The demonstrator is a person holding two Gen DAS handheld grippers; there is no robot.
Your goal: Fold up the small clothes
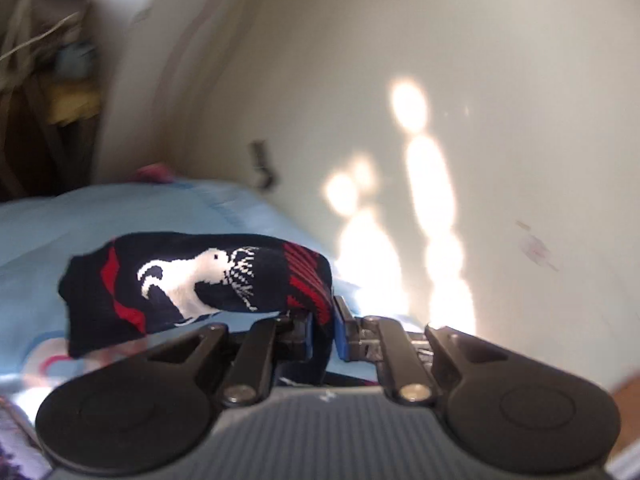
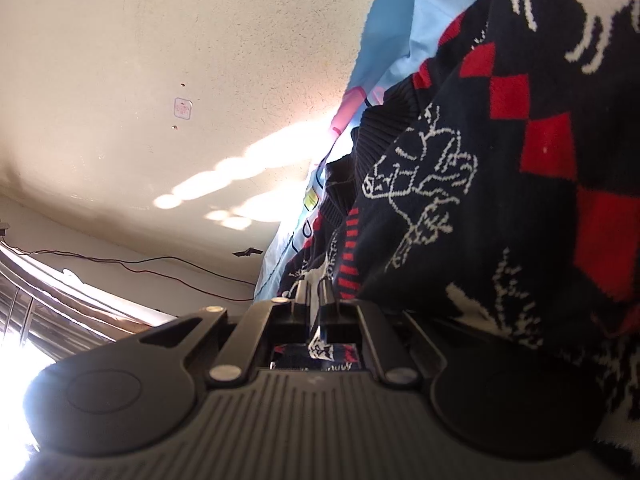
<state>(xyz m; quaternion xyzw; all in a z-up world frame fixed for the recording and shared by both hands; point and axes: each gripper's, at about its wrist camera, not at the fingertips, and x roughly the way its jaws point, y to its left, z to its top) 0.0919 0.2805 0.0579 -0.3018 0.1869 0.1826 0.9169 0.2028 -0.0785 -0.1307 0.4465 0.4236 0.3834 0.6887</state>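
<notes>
A dark navy knit garment (image 1: 192, 284) with red bands and a white bird pattern hangs lifted above a light blue cloth (image 1: 120, 208). My left gripper (image 1: 323, 330) is shut on its right edge, blue pads pinching the fabric. In the right wrist view the same garment (image 2: 500, 160) fills the right side, draped over the gripper body. My right gripper (image 2: 314, 292) is shut on a fold of it, with a white label showing between the fingers.
A cream wall (image 1: 440, 80) with bright sun patches stands behind. The light blue printed cloth (image 2: 400, 20) lies beside the garment. A dark cable (image 2: 160, 264) runs along the wall base, and a metal rack (image 2: 32, 288) stands at the lower left.
</notes>
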